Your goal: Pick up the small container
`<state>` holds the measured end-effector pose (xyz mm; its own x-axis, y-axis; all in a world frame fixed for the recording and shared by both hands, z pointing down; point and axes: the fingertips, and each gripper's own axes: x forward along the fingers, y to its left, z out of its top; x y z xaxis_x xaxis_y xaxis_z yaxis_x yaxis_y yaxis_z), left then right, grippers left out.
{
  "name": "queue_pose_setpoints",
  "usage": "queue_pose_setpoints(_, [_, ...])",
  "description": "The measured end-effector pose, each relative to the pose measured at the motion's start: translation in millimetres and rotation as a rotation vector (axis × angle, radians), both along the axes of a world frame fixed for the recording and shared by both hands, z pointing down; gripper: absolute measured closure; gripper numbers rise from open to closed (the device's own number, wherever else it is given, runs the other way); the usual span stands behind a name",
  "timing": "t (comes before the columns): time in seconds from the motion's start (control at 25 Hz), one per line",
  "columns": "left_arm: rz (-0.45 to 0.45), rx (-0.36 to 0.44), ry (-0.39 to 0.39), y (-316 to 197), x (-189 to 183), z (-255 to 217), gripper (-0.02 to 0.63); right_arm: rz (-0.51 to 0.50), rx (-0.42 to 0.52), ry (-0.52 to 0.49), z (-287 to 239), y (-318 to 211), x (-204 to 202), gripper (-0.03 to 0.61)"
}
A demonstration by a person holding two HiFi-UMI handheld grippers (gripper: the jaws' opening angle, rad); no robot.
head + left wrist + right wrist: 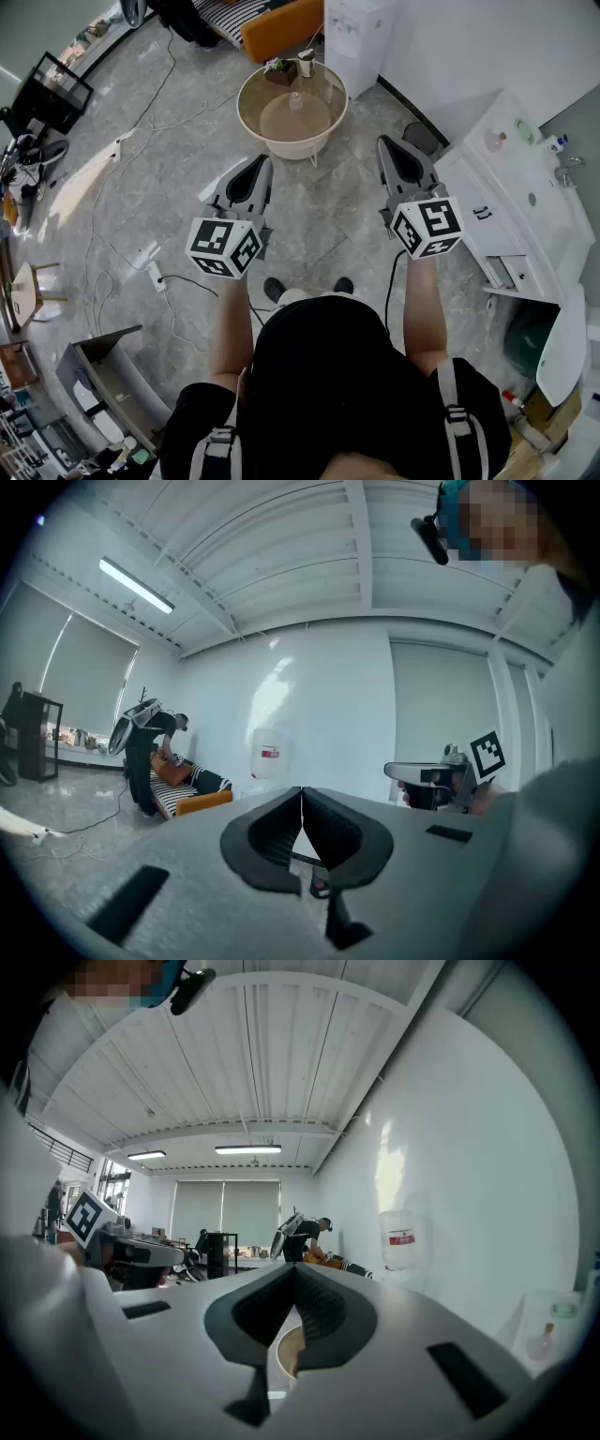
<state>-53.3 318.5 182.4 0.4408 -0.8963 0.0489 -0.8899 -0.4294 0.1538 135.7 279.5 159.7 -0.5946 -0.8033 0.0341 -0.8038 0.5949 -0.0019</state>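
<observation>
We held both tools level in front of us, side by side and well apart. The left tool (pixel 262 162) was clenched: in the left gripper view its two dark jaws met at the tips, and nothing stood between them. The right tool (pixel 385 143) was also clenched and empty, and its jaws met in the same way in the right gripper view.

The small container (pixel 295 101), a clear little thing, stood near the middle of the round glass counter (pixel 244 117), which was at 12 o'clock from the tools, on the grey stone floor (pixel 141 169). Neither tool touched it, and both were well short of the counter. At the far edge of the same counter, at 12 o'clock from the container, stood a small plant (pixel 278 68) and a cup (pixel 306 64). A white sink unit (pixel 506 202) stood at 3 o'clock from the right tool.
</observation>
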Motion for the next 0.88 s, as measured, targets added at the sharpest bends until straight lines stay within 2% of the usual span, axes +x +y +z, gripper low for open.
queue_pose_setpoints(0.44, [-0.017, 0.004, -0.017, 7, 18, -2, 0.594, -0.012, 0.018, 0.033, 0, 14, 15, 0.575])
queue_pose_setpoints(0.68, [-0.015, -0.002, -0.018, 18, 38, 2, 0.594, -0.048, 0.023, -0.044, -3, 27, 30, 0.574])
queue_pose_setpoints(0.88, [-0.013, 0.002, -0.009, 23, 57, 10, 0.594, -0.062, 0.005, -0.033, 13, 32, 49, 0.574])
